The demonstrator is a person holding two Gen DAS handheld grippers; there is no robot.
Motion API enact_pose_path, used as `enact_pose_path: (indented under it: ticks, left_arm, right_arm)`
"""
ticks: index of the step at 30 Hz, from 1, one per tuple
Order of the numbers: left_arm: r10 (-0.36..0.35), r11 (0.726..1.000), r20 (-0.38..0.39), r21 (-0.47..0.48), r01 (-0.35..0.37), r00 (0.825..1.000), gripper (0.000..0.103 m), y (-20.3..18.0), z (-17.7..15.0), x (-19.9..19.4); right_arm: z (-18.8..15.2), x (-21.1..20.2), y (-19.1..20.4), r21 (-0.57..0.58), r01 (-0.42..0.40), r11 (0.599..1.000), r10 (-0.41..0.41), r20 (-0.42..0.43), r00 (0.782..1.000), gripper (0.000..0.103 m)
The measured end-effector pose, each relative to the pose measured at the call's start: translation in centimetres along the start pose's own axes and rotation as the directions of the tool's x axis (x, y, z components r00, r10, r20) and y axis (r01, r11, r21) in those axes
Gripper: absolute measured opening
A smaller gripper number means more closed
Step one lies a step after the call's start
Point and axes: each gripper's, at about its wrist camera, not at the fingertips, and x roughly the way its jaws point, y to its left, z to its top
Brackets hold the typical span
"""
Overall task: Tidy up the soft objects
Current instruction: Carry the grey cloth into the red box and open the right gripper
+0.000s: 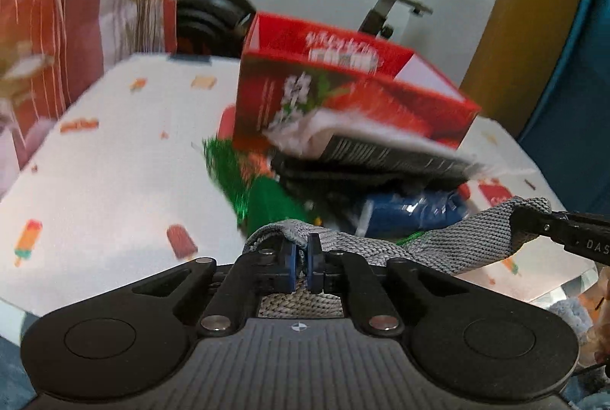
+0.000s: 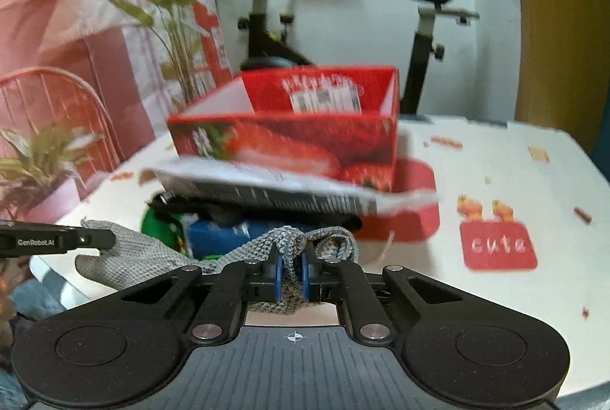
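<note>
left gripper [image 1: 309,253]: we see our blue pads pinched tight on one end of the grey knitted cloth [image 1: 438,246], the fabric bunched between them.
right gripper [image 2: 291,263]: our pads here are clamped on the other end of the same cloth, a gathered fold squeezed between them.
grey knitted cloth: it hangs stretched between our two grippers, off the table, near its front edge; in the left view it runs out to the right gripper's finger, in the right view out to the left gripper's finger.
table [image 1: 114,158]: white cover printed with ice lollies and small red patches, one reading "cute".
red box [image 2: 305,128]: open-topped, strawberry print, standing behind the cloth towards the middle of the table.
pile in front of the box: a black-and-white packet [image 2: 289,192] leans against the box front; under it we make out a blue packet [image 1: 411,212] and something shiny green [image 1: 244,173], all blurred.
background: an exercise bike [image 2: 427,40] by the white wall, a plant [image 2: 167,2] and a pink curtain at the left.
</note>
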Motion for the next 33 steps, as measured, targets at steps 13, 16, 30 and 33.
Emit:
enact_pose_path:
  ticks: [13, 16, 30, 33]
  left_arm:
    - [-0.003, 1.0, 0.221, 0.008, 0.001, 0.975, 0.006, -0.6, 5.0, -4.2]
    - [-0.005, 1.0, 0.248, 0.03, -0.003, 0.969, 0.006, -1.0, 7.0, -4.1]
    - [0.055, 0.992, 0.262, 0.097, -0.083, 0.963, 0.006, -1.8, 17.8, 2.5]
    - [0.062, 0.991, 0.2, 0.108, -0.085, 0.978, 0.006, -1.7, 19.1, 5.7]
  right_arm:
    - [6.4, -3.6, 0.6, -0.058, -0.024, 0.998, 0.034, 0.171, 0.985, 0.008]
    - [8.7, -3.3, 0.6, -0.097, -0.021, 0.995, 0.04, 0.204, 0.978, 0.008]
    - [18.5, 6.9, -1.9, -0.132, 0.011, 0.991, 0.012, 0.171, 0.985, 0.008]
    - [19.0, 10.0, -3.3, -0.114, 0.007, 0.994, 0.006, 0.112, 0.994, 0.008]
